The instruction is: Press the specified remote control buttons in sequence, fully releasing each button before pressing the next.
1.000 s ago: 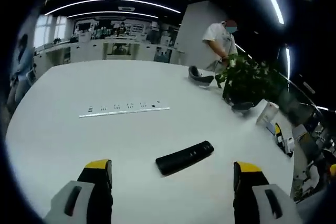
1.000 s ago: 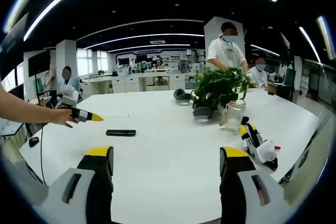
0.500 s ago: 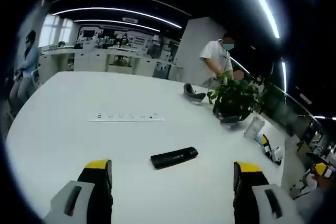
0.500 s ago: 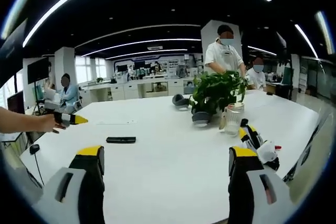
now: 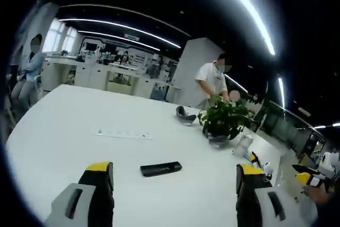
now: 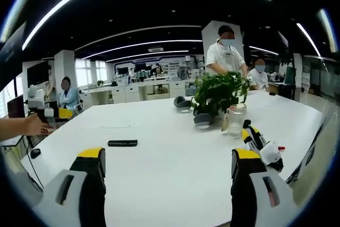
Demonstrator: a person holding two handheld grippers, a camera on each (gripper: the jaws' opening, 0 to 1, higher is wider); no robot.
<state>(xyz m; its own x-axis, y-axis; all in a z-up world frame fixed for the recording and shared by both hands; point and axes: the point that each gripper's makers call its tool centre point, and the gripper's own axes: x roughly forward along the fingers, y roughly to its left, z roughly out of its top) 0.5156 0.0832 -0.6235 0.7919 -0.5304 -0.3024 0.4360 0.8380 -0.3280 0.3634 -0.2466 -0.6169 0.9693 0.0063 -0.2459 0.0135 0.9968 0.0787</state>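
A black remote control (image 5: 160,169) lies flat on the white table (image 5: 64,131), ahead of my left gripper (image 5: 172,176) and well apart from it. The left jaws stand wide apart with nothing between them. In the right gripper view the same remote control (image 6: 122,143) lies far off to the left on the table (image 6: 175,158). My right gripper (image 6: 167,163) is open too, its jaws bare above the table's near part. At that view's left edge a hand holds the left gripper (image 6: 45,114) raised beside the table.
A potted plant (image 6: 218,97) stands with a glass jar (image 6: 235,120) beside it, and another gripper (image 6: 260,147) lies right of them. A white power strip (image 5: 122,134) and a grey headset-like object (image 5: 186,114) lie farther back. People stand and sit around the table.
The left gripper has risen and pulled back from the remote, which now looks smaller and farther off. In the right gripper view the hand with the left gripper has drawn away leftward.
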